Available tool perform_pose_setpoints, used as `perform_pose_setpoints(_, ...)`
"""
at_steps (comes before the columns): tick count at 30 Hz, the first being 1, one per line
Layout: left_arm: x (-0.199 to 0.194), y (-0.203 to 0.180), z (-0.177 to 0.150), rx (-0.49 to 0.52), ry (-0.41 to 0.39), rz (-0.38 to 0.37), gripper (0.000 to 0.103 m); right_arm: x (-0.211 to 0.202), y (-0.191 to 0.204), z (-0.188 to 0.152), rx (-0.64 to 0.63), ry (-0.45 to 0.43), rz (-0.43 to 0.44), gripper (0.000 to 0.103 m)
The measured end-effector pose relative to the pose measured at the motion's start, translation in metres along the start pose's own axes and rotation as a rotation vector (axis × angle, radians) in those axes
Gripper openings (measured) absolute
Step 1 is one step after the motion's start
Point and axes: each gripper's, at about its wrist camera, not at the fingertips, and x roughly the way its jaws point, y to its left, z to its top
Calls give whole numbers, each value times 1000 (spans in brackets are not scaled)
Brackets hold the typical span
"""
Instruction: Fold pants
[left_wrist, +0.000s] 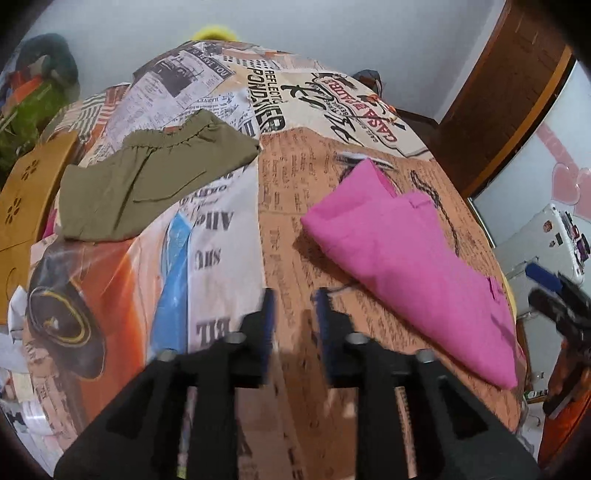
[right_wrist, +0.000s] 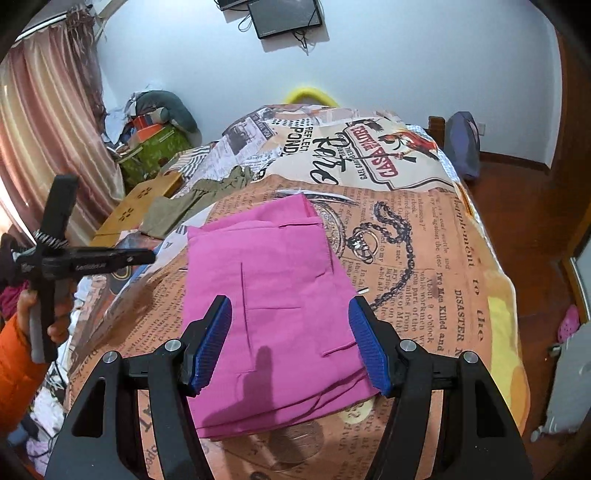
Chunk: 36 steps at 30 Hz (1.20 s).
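Observation:
Folded pink pants (right_wrist: 273, 302) lie on the newspaper-print bedspread (right_wrist: 436, 258); they also show in the left wrist view (left_wrist: 410, 258), to the right. My right gripper (right_wrist: 291, 343) is open and empty, hovering over the near part of the pink pants. My left gripper (left_wrist: 293, 317) is open with a narrow gap, empty, above bare bedspread (left_wrist: 229, 236) left of the pink pants. Olive green pants (left_wrist: 147, 184) lie folded at the far left of the bed; they also show in the right wrist view (right_wrist: 195, 203). The left gripper's body (right_wrist: 55, 254) shows at the left of the right wrist view.
A wooden board (left_wrist: 26, 199) stands at the bed's left edge. Piled clothes and a green bag (right_wrist: 155, 147) sit by the curtain (right_wrist: 44, 147). A wooden floor (right_wrist: 517, 206) lies to the right. A white appliance (left_wrist: 543, 243) stands right of the bed.

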Motion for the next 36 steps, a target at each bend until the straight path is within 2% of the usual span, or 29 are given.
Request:
perform_pose_setpoints(1, 4, -1, 4, -2, -5, -1, 44, 2, 0, -1, -1, 4, -9, 62)
perform_pose_setpoints(3, 11, -4, 12, -7, -9, -16, 50, 5, -1, -3, -3, 16, -25, 62)
perform_pose_setpoints(9, 53, -3, 34, -64, 49, -126, 49, 15, -14, -12, 11, 69, -64, 62)
perform_pose_setpoints(11, 64, -1, 36, -73, 73, -186, 32, 17, -18, -14, 16, 80, -75, 62)
perform_pose_setpoints(12, 69, 0, 37, -86, 92, -227, 19, 14, -18, -16, 16, 82, -77, 62)
perform_pose_setpoints(15, 69, 1, 36, -84, 77, -212, 9, 13, -20, -17, 18, 80, -82, 62)
perform_pose_setpoints(20, 50, 3, 29, -74, 32, -173, 5, 11, -15, -16, 17, 69, -72, 62)
perform_pose_setpoints(26, 9, -5, -1, 5, -42, -21, 4, 8, -1, -13, -18, 50, -56, 62)
perform_pose_setpoints(28, -7, -8, -15, 11, -68, 4, 3, 8, 4, -13, -30, 49, -53, 62)
perform_pose_setpoints(36, -36, -2, -61, -89, -107, 53, 3, 28, 15, -17, -59, 78, -23, 62)
